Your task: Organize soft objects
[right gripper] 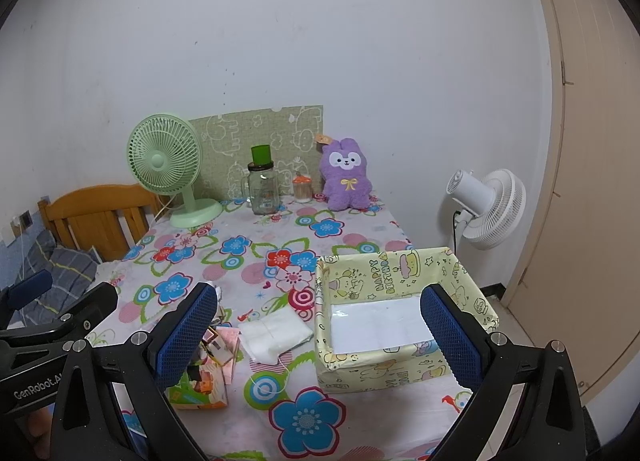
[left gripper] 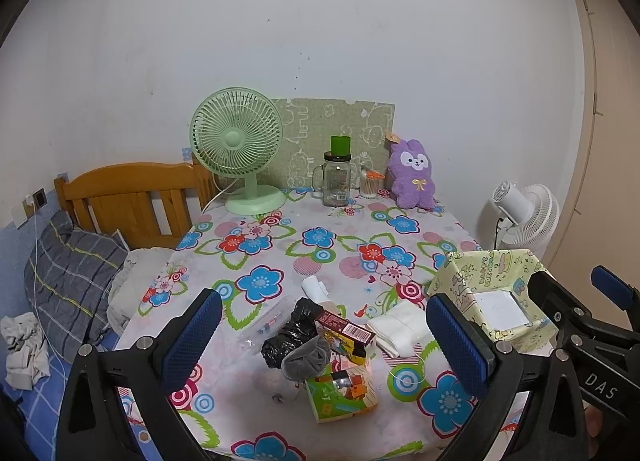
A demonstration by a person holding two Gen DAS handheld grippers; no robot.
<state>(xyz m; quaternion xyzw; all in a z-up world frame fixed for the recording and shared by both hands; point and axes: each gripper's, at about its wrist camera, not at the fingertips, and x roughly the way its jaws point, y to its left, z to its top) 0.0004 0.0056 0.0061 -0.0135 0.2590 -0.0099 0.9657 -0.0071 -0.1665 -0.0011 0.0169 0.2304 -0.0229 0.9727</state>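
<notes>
On the flowered tablecloth (left gripper: 320,253) lies a pile near the front: a grey sock (left gripper: 307,357), a crumpled black plastic bag (left gripper: 288,337), small printed cartons (left gripper: 344,389) and a folded white face mask (left gripper: 400,327), which also shows in the right wrist view (right gripper: 276,331). A yellow patterned box (right gripper: 400,325) stands at the right, with a white sheet on its bottom; it also shows in the left wrist view (left gripper: 492,293). My left gripper (left gripper: 324,341) is open above the pile. My right gripper (right gripper: 320,337) is open, above the box's left wall.
At the back stand a green desk fan (left gripper: 240,149), a glass jar with a green cup on it (left gripper: 338,177), a small toothpick jar (left gripper: 369,183) and a purple plush rabbit (left gripper: 412,177). A bed with wooden headboard (left gripper: 132,197) is at left, a white floor fan (right gripper: 488,209) at right.
</notes>
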